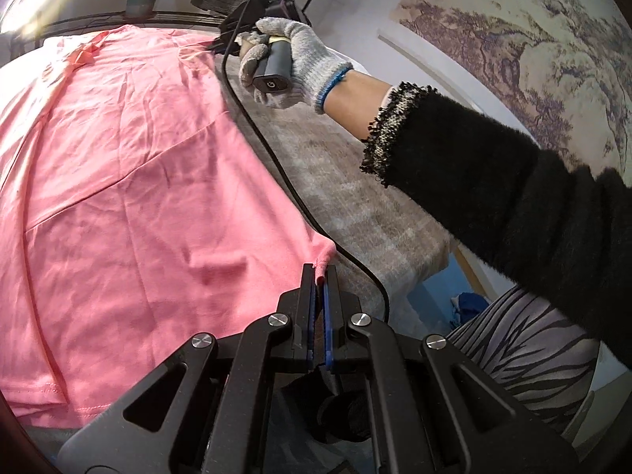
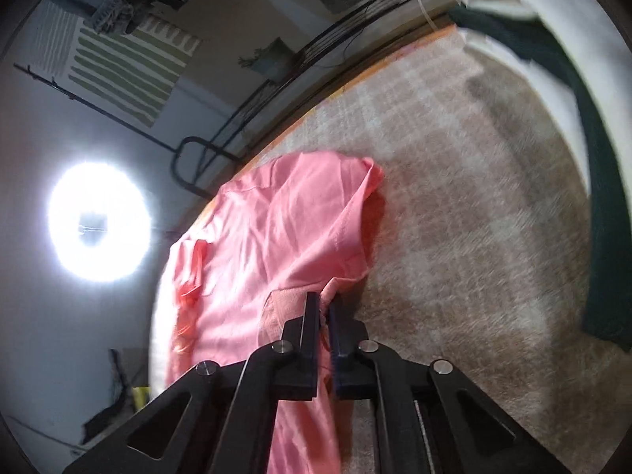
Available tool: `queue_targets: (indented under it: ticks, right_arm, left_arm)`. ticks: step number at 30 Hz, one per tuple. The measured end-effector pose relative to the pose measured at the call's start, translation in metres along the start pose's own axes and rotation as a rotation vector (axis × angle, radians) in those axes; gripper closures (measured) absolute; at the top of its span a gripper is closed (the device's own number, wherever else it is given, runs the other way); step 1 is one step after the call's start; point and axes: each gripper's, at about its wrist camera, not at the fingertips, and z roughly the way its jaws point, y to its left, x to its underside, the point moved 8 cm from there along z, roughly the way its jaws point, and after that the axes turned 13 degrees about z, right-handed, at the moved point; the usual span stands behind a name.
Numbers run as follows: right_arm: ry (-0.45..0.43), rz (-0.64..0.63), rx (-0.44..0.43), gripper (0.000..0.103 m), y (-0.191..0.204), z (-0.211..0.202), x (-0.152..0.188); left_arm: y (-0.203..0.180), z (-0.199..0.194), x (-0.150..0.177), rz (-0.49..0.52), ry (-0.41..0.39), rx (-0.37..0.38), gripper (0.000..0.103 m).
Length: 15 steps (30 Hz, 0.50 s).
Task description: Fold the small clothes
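Pink shirt [image 1: 130, 181] lying on the grey cloth-covered table [image 1: 347, 197]; we are pinching 2 edge points, left gripper [image 1: 320, 276] and right gripper [image 2: 324, 308] both clamped on fabric, probably carrying the side over next.

Left claw [image 1: 320, 272] and right claw [image 2: 324, 300] both pinched closed, right gloved hand [image 1: 288, 59] wrapped round its handle.

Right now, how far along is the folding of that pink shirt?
Early. Done: the pink shirt lies spread on the checked table cloth, only wrinkled; no finished fold shows. In hand: the left tool is shut on a corner of its edge, and the right tool pinches fabric further along the same side. Left: carry that side across, then the remaining folds.
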Motion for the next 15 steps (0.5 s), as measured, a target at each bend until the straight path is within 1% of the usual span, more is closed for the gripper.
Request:
queue_targets:
  ticks: [4, 8, 15]
  right_arm:
    - [-0.038, -0.010, 0.052, 0.103, 0.007, -0.004, -0.003]
    - [-0.064, -0.054, 0.118, 0.103, 0.020, -0.007, -0.001]
    - [-0.122, -0.226, 0.232, 0.103, 0.070, -0.009, 0.004]
  left_arm:
    - [0.007, -0.008, 0.001, -0.023, -0.021, -0.001, 0.103]
    - [0.016, -0.018, 0.004, -0.060, -0.047, 0.001, 0.103]
    - [0.041, -0.039, 0.013, -0.157, -0.091, 0.002, 0.103]
